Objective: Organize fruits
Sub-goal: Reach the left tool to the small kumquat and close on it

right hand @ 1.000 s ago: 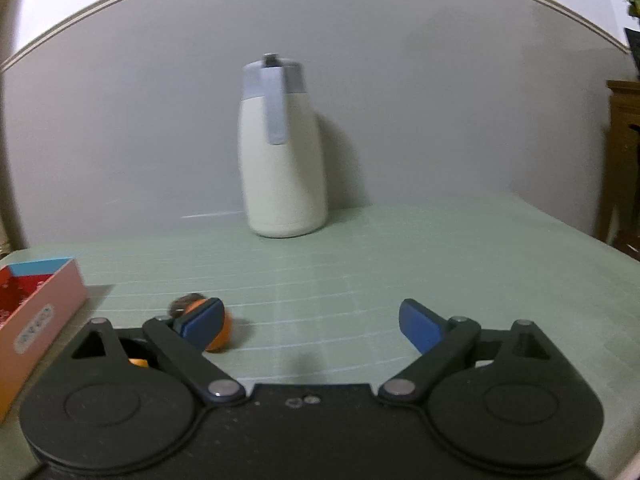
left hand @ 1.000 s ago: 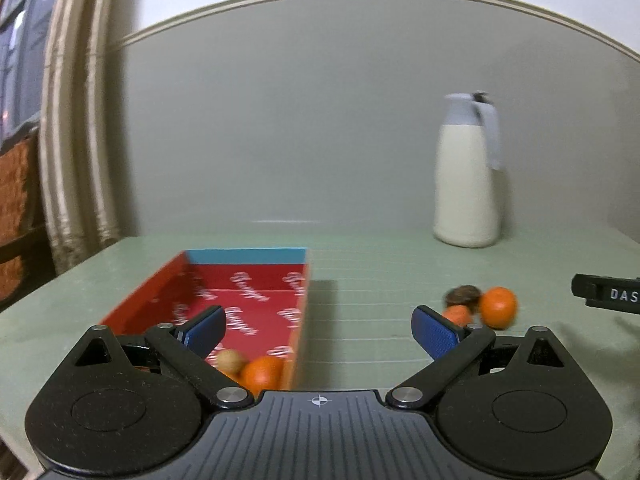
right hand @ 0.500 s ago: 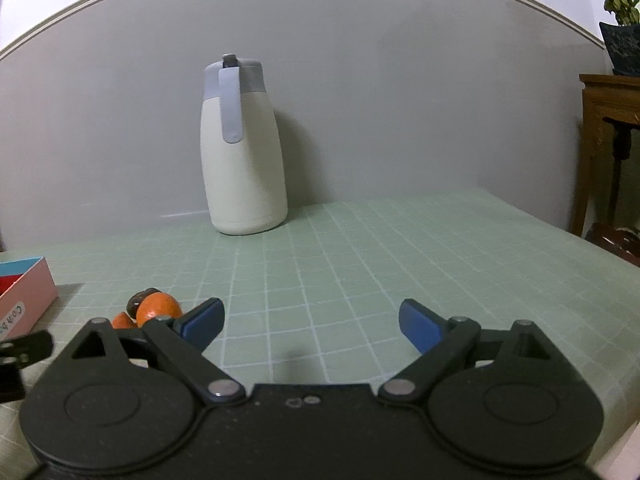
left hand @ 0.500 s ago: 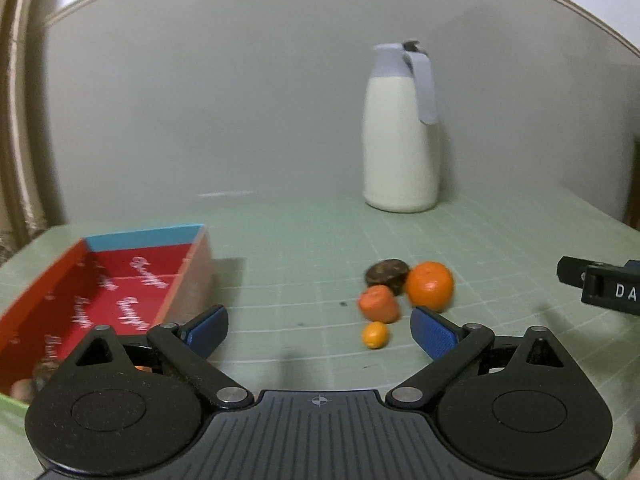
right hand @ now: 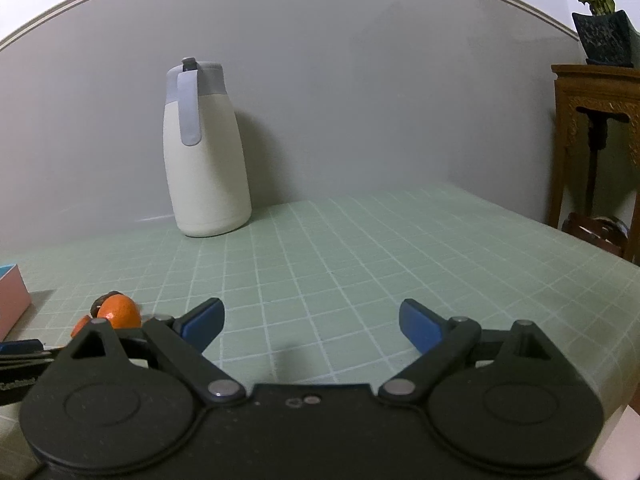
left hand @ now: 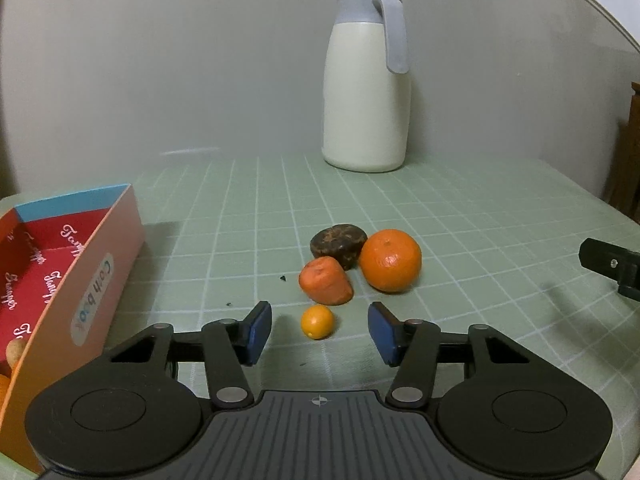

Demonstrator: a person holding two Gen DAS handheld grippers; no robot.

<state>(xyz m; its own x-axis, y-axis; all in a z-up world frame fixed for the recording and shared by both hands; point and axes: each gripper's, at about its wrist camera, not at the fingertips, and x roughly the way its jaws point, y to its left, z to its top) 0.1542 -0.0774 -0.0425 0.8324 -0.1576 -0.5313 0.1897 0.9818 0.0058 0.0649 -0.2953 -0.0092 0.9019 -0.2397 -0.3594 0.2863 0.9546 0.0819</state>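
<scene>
A small yellow-orange kumquat (left hand: 317,321) lay on the green gridded surface (left hand: 460,216), between the blue pads of the left tool (left hand: 319,332), whose jaws had just been closing but touched nothing. Just behind it sat a shrivelled reddish fruit (left hand: 326,281), a dark brown fruit (left hand: 338,242) and a round orange (left hand: 390,260), all crowded together. To the left stood the red box (left hand: 80,276), open-topped, with a pale round fruit (left hand: 15,352) showing in its near corner. A cream thermos jug (left hand: 366,92) stood well behind. The right tool (right hand: 310,326) hung released over bare surface.
</scene>
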